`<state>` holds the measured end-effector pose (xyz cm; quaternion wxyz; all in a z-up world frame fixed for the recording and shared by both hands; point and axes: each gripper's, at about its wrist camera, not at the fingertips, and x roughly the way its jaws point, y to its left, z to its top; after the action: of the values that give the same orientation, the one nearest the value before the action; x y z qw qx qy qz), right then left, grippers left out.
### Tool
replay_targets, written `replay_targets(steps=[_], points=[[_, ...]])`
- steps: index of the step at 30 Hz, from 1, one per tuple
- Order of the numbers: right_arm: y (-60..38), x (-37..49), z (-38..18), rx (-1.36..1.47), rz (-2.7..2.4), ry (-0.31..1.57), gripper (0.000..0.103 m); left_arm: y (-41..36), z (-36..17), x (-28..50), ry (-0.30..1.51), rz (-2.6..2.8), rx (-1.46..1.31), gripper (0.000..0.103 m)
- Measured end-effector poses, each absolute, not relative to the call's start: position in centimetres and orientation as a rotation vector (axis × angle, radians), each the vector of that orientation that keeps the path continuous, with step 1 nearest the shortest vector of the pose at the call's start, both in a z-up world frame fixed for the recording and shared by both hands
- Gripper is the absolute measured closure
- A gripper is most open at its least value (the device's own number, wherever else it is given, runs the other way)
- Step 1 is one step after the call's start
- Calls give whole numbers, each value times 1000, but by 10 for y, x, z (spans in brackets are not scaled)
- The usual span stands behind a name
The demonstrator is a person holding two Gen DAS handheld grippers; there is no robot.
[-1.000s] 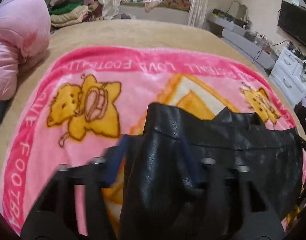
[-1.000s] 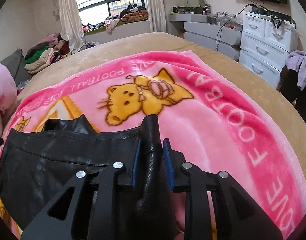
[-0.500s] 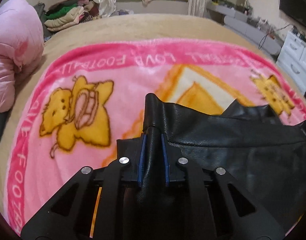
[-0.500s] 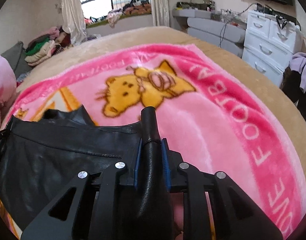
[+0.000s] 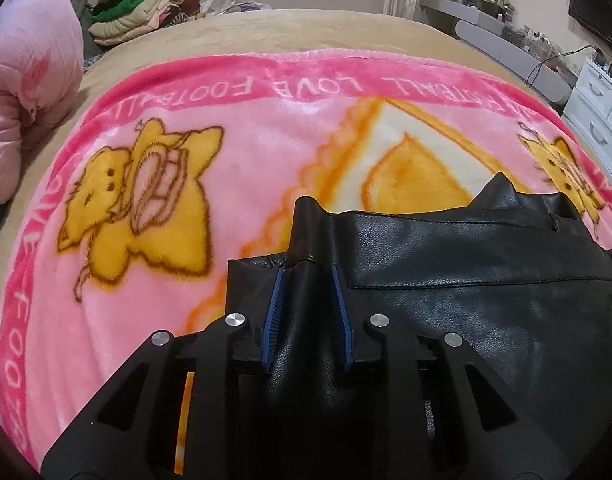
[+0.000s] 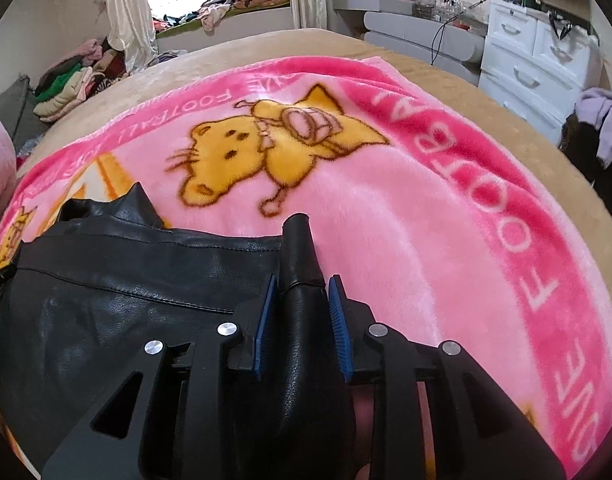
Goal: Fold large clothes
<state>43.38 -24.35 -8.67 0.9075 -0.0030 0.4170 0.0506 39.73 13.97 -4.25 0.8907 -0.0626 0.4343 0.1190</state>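
Observation:
A black leather garment (image 5: 465, 300) is stretched between my two grippers over a pink cartoon blanket (image 5: 246, 152). My left gripper (image 5: 307, 276) is shut on the garment's left corner, which sticks up between the blue pads. My right gripper (image 6: 302, 284) is shut on the garment's right corner (image 6: 298, 248). The garment (image 6: 118, 304) spreads left of it in the right wrist view, its top edge taut, a pointed flap (image 6: 136, 200) standing behind. The lower part of the garment is hidden under the grippers.
The blanket lies on a tan bed (image 5: 306, 36). A pink duvet (image 5: 22, 80) is at the left edge. Piled clothes (image 5: 134, 16) sit beyond the bed. White drawers (image 6: 537, 56) and a grey bench (image 6: 417, 36) stand to the right.
The left gripper closed on the garment corner a second ago and holds it. Both grippers have moved forward over the blanket, carrying the garment's edge with them.

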Motion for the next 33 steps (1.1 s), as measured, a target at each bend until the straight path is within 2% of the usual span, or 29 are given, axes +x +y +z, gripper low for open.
replay_targets(steps=[3, 5, 7, 9, 10, 11, 13, 16, 20, 22, 33], points=[[-240, 431, -81, -30, 91, 856, 75, 138, -38, 395, 894, 258, -115, 81], [-242, 429, -77, -20, 84, 857, 69, 136, -34, 393, 890, 268, -108, 75], [-249, 425, -73, 22, 83, 861, 59, 138, -29, 389, 883, 277, -113, 53], [-256, 419, -69, 76, 103, 863, 51, 139, -23, 382, 876, 257, -125, 41], [-258, 415, -68, 86, 107, 862, 49, 138, -21, 379, 873, 253, -122, 39], [-260, 409, -66, 97, 115, 855, 48, 137, -19, 378, 871, 252, -116, 38], [-261, 399, -64, 103, 128, 848, 36, 134, -14, 371, 862, 246, -102, 33], [-263, 381, -58, 112, 153, 833, 27, 130, -6, 361, 845, 233, -97, 27], [-263, 358, -54, 113, 174, 820, 18, 125, 3, 347, 830, 227, -85, 21], [-263, 345, -52, 121, 196, 817, 13, 126, 5, 340, 826, 221, -95, 16], [-282, 301, -61, 245, 265, 851, 10, 167, -15, 291, 855, 211, -310, 15]])
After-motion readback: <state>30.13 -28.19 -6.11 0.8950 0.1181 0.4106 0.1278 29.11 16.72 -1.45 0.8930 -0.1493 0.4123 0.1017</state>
